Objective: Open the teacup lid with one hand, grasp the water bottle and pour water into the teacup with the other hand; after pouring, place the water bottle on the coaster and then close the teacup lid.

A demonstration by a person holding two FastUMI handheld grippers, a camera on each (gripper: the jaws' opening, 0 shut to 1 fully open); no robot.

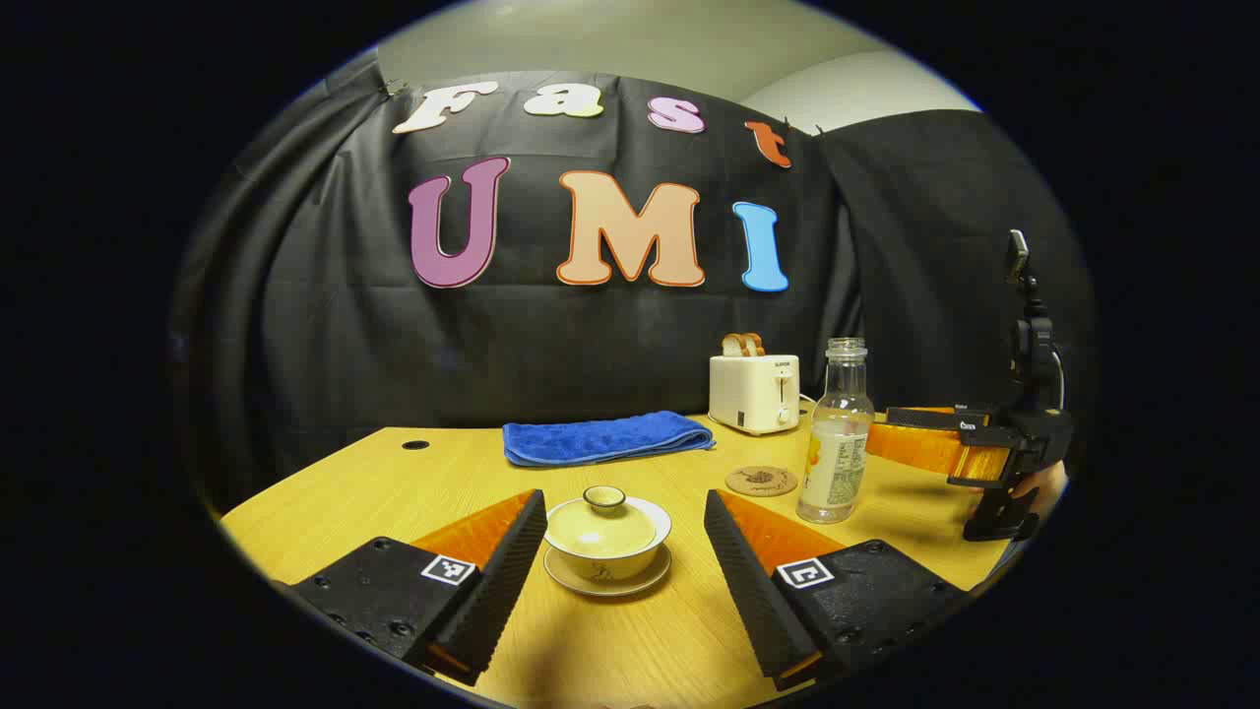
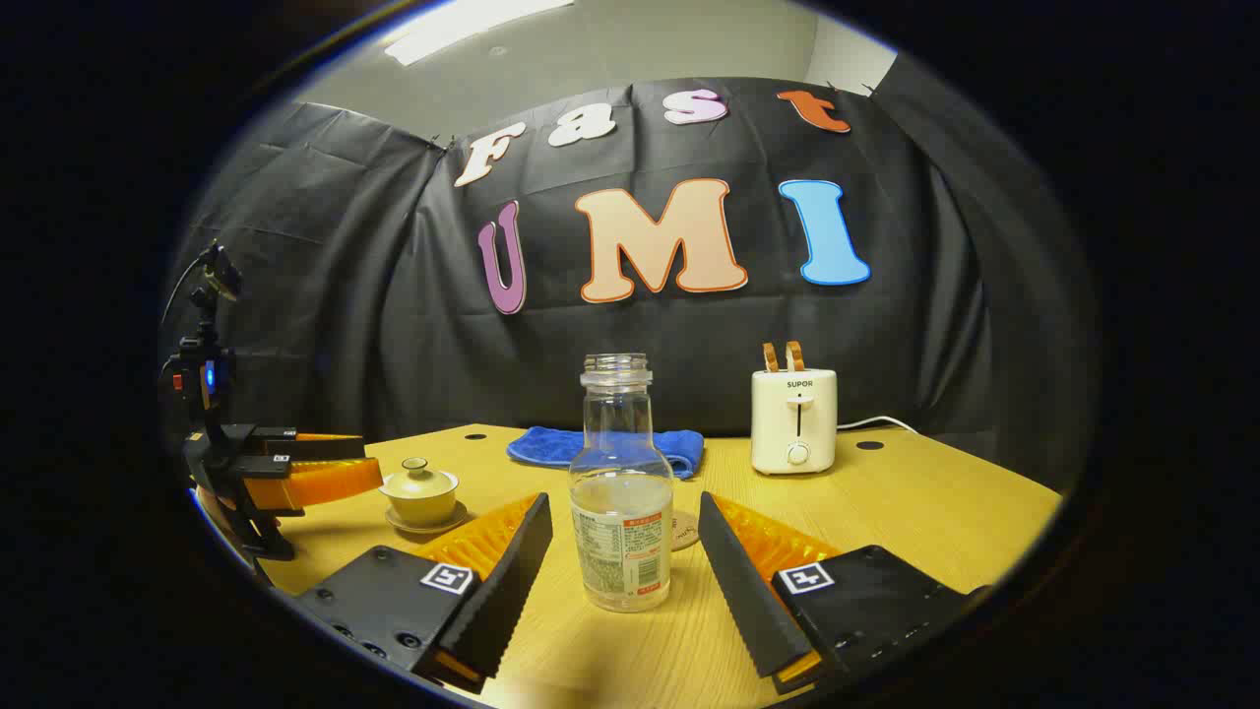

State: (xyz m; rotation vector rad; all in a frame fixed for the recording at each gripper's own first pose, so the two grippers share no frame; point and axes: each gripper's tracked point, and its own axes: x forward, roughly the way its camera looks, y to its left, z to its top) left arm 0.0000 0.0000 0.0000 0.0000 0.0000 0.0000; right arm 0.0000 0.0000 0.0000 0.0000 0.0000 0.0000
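Opening step, nothing gripped yet. Nearest in the left gripper view: left gripper (image 1: pixel 625 551) spread wide, fingers flanking the teacup (image 1: pixel 607 544) without touching it. Lid (image 1: pixel 601 522) seated on the cup, knob up, cup on its saucer (image 1: pixel 606 583) on the table (image 1: pixel 335 487). Just beyond and to the right, coaster (image 1: pixel 761 481) lying bare, bottle (image 1: pixel 836 433) upright beside it, uncapped, partly filled. Right gripper seen from the side past the bottle, level with it. Farther back, blue towel (image 1: pixel 605 436) and toaster (image 1: pixel 754 392) against the booth wall.

Nearest in the right gripper view: right gripper (image 2: pixel 622 556) likewise spread, bottle (image 2: pixel 621 489) standing between the fingers, gaps on both sides, no contact. Coaster edge peeking out behind the bottle. Teacup (image 2: pixel 420 493) off to the left, with the left gripper drawn up beside it.

Step in hand, as judged: approach, both tools lined up on their targets. Next for the left: forward and down until the knob sits between the tips, pinch on the small knob, straight lift to avoid dragging the cup on the saucer. Next for the right: slightly forward, close on the bottle's body below the shoulder, firm enough for a tilt with an open neck.
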